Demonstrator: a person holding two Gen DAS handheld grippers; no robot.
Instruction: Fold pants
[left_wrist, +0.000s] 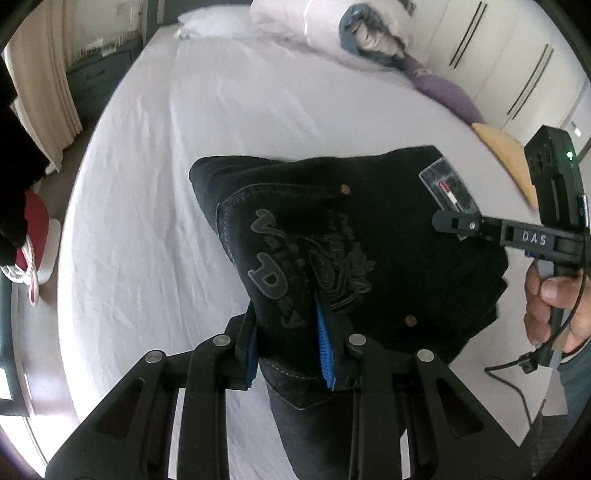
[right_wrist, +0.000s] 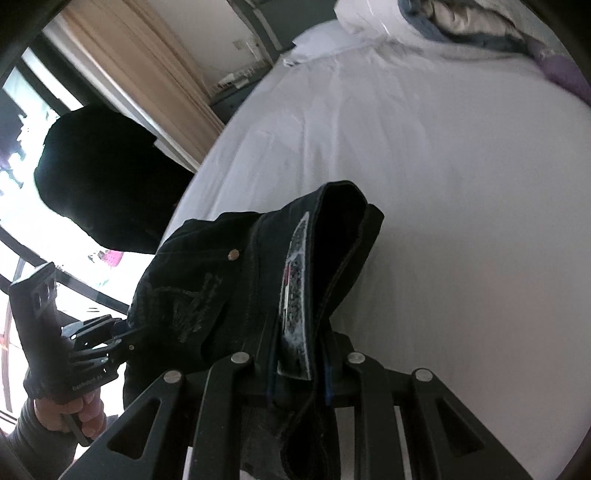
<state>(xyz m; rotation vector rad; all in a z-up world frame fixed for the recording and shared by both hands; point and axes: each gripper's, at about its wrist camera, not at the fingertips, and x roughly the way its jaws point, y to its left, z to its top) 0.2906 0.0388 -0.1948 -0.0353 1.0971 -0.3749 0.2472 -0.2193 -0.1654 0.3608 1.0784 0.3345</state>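
The black jeans (left_wrist: 332, 236) are bunched and held up over the white bed (left_wrist: 184, 155). A back pocket with grey embroidery and a waist label show. My left gripper (left_wrist: 290, 341) is shut on the pocket side of the jeans, blue pads pressed into the cloth. My right gripper (right_wrist: 299, 384) is shut on the waistband by the label (right_wrist: 295, 306). The right gripper also shows in the left wrist view (left_wrist: 454, 221), clamped at the label. The left gripper shows in the right wrist view (right_wrist: 110, 339), at the jeans' far side (right_wrist: 207, 288).
Pillows and a rolled duvet (left_wrist: 332, 26) lie at the head of the bed. A purple garment (left_wrist: 443, 92) and a tan one (left_wrist: 509, 155) lie at its right edge. Wardrobe doors (left_wrist: 517, 55) stand right. Curtains (left_wrist: 44, 92) and a red shoe (left_wrist: 33, 236) are left.
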